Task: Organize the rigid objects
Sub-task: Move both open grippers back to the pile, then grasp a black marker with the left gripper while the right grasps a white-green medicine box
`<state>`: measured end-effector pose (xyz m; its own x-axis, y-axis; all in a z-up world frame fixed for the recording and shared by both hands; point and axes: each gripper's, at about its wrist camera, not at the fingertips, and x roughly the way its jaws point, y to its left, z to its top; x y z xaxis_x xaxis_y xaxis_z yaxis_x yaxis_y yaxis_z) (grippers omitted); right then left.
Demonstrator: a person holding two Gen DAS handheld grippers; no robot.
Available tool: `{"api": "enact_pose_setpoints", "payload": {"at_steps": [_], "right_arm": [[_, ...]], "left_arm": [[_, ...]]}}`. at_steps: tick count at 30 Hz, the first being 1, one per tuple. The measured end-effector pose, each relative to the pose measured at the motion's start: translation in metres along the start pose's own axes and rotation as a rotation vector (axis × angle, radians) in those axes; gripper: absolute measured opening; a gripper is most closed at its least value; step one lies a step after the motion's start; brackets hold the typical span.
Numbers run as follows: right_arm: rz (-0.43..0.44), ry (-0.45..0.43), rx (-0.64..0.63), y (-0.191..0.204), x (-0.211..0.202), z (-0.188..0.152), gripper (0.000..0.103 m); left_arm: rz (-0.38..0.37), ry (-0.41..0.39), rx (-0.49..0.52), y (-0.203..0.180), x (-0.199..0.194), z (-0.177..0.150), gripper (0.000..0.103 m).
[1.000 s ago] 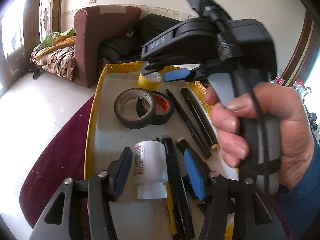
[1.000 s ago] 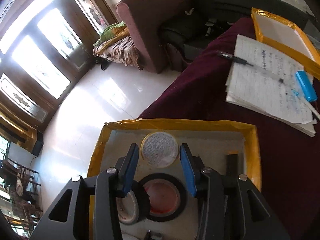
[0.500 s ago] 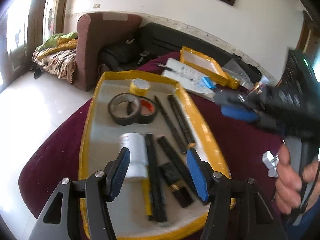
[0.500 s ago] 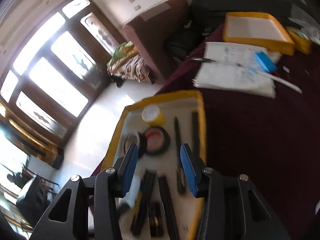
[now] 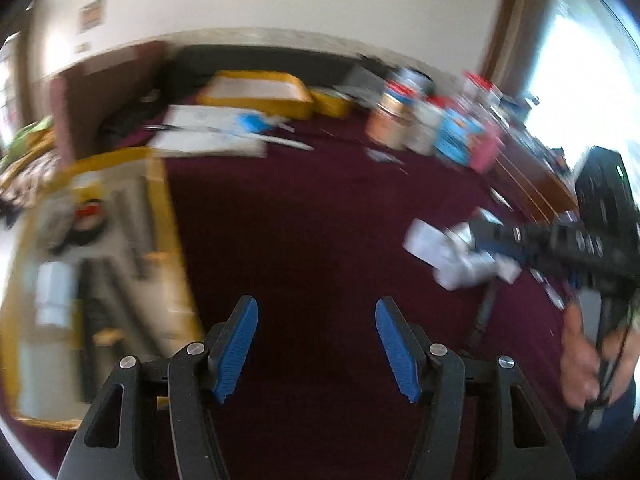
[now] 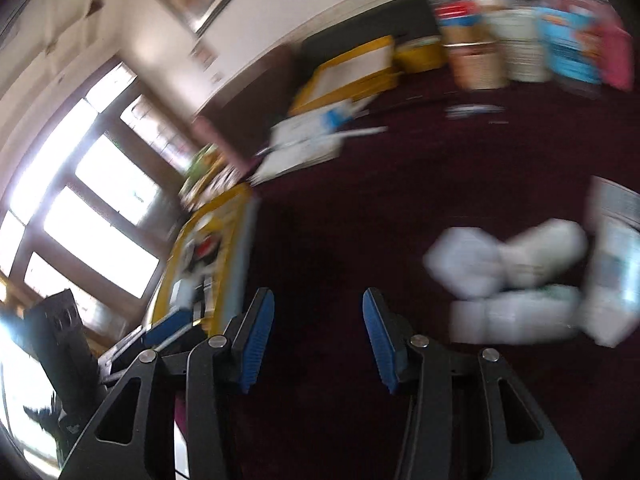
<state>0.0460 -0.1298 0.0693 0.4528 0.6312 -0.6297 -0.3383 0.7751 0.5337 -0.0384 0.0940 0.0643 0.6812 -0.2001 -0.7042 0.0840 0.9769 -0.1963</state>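
Observation:
Both views are smeared by motion. My left gripper (image 5: pixel 318 344) hangs over bare maroon cloth (image 5: pixel 320 220); its jaws are opening and nothing is between them. To its left lies the yellow-rimmed tray (image 5: pixel 160 200) with tape rolls, a white bottle (image 5: pixel 54 296) and dark sticks. My right gripper (image 6: pixel 318 340) is open and empty over the same cloth. A cluster of white objects (image 6: pixel 508 276), too blurred to name, lies on the cloth ahead and to its right. The left wrist view shows these white objects (image 5: pixel 452 256) at the right, beside the hand (image 5: pixel 580 360) holding the right tool.
A notebook with papers (image 5: pixel 208 132) and a second yellow tray (image 5: pixel 256 92) lie at the far side of the cloth. Jars and boxes (image 5: pixel 432 120) stand along the back right. A large bright window (image 6: pixel 80 220) fills the left of the right wrist view.
Both grippers have swung right, away from the tray and out over the maroon cloth. The tray has slid to the left edge of both views, and the white objects have come into view.

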Motion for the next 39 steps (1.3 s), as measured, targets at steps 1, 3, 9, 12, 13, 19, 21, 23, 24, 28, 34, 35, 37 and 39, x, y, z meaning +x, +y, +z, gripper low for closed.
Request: {"api": "enact_pose_setpoints", "payload": {"at_steps": [1, 3, 9, 12, 13, 19, 21, 23, 24, 28, 34, 35, 37, 39], "right_arm": [[-0.035, -0.029, 0.023, -0.016, -0.01, 0.001, 0.047], [-0.123, -0.103, 0.067, -0.05, -0.032, 0.004, 0.047], [-0.226, -0.2, 0.204, -0.113, -0.063, 0.01, 0.048], [-0.25, -0.192, 0.23, -0.122, -0.066, 0.008, 0.056], [-0.251, -0.19, 0.239, -0.123, -0.067, 0.006, 0.057], [-0.268, -0.134, 0.258, -0.132, -0.059, 0.001, 0.058], [-0.287, -0.13, 0.252, -0.132, -0.054, 0.002, 0.059], [-0.306, -0.13, 0.246, -0.132, -0.051, 0.002, 0.062], [-0.311, -0.131, 0.243, -0.132, -0.049, 0.002, 0.062], [-0.339, -0.119, 0.212, -0.127, -0.037, 0.002, 0.063], [-0.348, -0.109, 0.189, -0.123, -0.025, 0.001, 0.066], [-0.349, -0.106, 0.179, -0.121, -0.024, 0.001, 0.066], [-0.338, -0.098, 0.179, -0.121, -0.024, 0.0, 0.066], [-0.318, -0.093, 0.2, -0.124, -0.024, -0.001, 0.066]], "left_arm": [[-0.019, 0.013, 0.028, -0.013, 0.005, -0.001, 0.065], [-0.061, 0.044, 0.098, -0.044, 0.017, -0.001, 0.065], [-0.13, 0.124, 0.302, -0.126, 0.053, 0.0, 0.069], [-0.08, 0.161, 0.387, -0.153, 0.079, -0.005, 0.069], [-0.089, 0.175, 0.402, -0.16, 0.087, -0.007, 0.069], [-0.091, 0.167, 0.43, -0.184, 0.116, -0.008, 0.03], [-0.083, 0.164, 0.448, -0.183, 0.112, -0.01, 0.018], [-0.074, 0.156, 0.456, -0.175, 0.103, -0.015, 0.016], [-0.078, 0.156, 0.451, -0.169, 0.098, -0.019, 0.015], [-0.073, 0.166, 0.404, -0.13, 0.067, -0.035, 0.014], [-0.053, 0.18, 0.304, -0.082, 0.037, -0.052, 0.015], [-0.041, 0.176, 0.292, -0.078, 0.037, -0.053, 0.015], [-0.039, 0.174, 0.285, -0.076, 0.036, -0.054, 0.015], [-0.032, 0.171, 0.299, -0.079, 0.037, -0.055, 0.016]]}}
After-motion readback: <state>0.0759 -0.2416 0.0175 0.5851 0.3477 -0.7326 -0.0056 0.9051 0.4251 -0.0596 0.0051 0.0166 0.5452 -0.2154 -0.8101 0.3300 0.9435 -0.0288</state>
